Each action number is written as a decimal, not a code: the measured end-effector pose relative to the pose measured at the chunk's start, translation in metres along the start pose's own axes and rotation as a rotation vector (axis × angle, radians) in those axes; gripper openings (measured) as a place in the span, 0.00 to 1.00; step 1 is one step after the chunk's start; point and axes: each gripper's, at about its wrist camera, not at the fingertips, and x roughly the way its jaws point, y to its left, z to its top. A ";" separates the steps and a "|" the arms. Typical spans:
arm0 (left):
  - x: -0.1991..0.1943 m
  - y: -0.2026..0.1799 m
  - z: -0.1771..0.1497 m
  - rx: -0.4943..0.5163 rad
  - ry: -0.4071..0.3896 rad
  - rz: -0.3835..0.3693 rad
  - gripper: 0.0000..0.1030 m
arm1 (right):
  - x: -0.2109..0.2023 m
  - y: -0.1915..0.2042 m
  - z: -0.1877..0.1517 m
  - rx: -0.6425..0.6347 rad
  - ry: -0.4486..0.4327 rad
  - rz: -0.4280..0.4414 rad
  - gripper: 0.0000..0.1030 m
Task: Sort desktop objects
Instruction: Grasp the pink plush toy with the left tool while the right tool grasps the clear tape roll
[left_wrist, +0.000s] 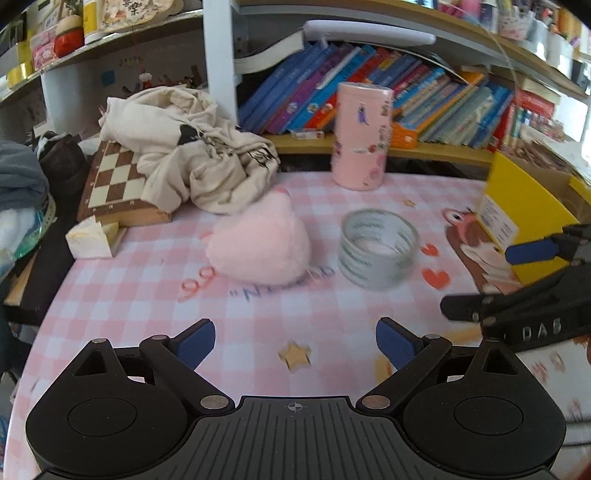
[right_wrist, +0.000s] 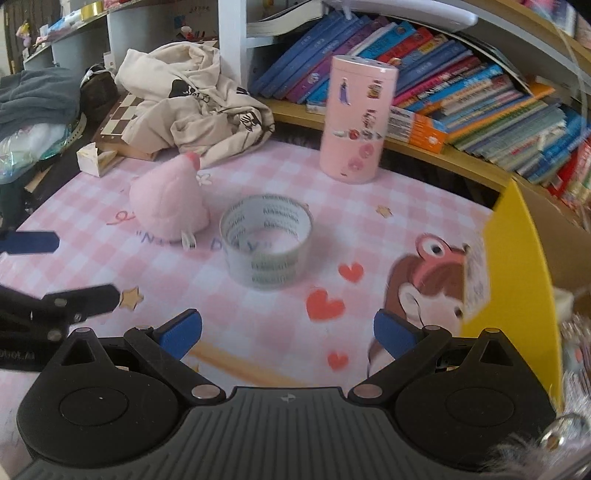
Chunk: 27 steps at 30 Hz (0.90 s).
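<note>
Both your left gripper (left_wrist: 295, 341) and right gripper (right_wrist: 288, 330) hover spread wide and empty over the worktop (left_wrist: 129, 295), squared up on the tape roll (right_wrist: 266, 242) beside the pink plush (right_wrist: 168, 199), likely your first pick.

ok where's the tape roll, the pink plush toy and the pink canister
tape roll (right_wrist: 266, 242), right wrist view, on the outer wall facing the camera
pink plush toy (left_wrist: 260, 242), left wrist view, on the middle of its fuzzy body
pink canister (right_wrist: 356, 118), right wrist view, on its side, mid height
</note>
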 end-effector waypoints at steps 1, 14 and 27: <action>0.004 0.002 0.004 -0.005 -0.003 0.006 0.93 | 0.007 0.000 0.004 -0.007 0.004 0.004 0.98; 0.034 0.013 0.025 -0.031 0.040 0.037 0.93 | 0.084 0.005 0.040 0.024 0.031 0.049 0.98; 0.077 0.002 0.042 -0.056 0.042 0.064 0.93 | 0.085 -0.033 0.035 0.135 -0.002 -0.043 0.79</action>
